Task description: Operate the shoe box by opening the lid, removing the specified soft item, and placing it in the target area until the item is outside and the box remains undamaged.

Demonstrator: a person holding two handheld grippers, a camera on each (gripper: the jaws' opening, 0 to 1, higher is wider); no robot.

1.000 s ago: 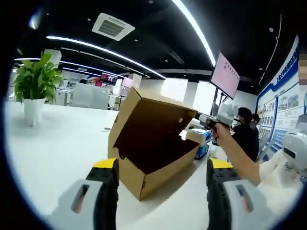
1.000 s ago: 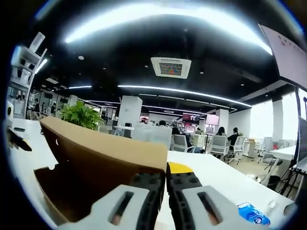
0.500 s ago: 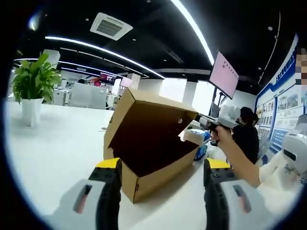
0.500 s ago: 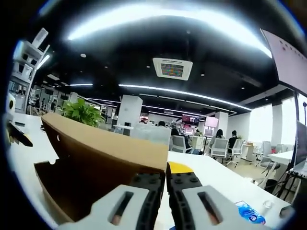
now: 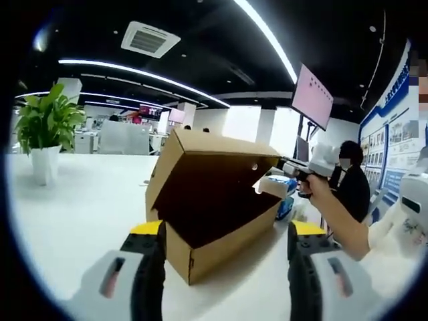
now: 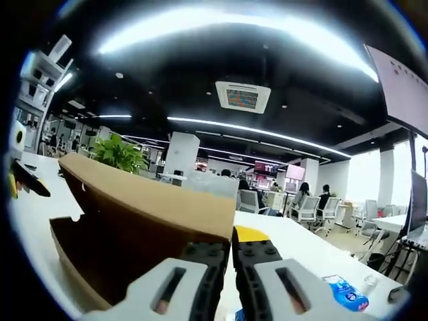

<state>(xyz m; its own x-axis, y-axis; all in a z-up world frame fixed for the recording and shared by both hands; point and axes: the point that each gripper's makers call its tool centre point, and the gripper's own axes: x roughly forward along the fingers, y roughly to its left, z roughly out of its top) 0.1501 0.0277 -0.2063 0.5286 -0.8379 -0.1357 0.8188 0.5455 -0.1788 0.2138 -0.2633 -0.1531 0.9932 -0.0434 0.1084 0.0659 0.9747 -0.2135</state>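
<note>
White table (image 5: 73,207), shoe box (image 5: 214,200) ahead of parted left hand-held gripper (image 5: 226,235) (lid (image 6: 147,200) pinched by right hand-held gripper (image 6: 231,249)).

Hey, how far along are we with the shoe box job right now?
Done: the lid of the shoe box is raised, the dark interior showing. In hand: the right gripper, jaws shut on the lid's edge, holds it up; the left gripper waits open before the box. Left: taking out the soft item, which I can't make out inside, and placing it.
</note>
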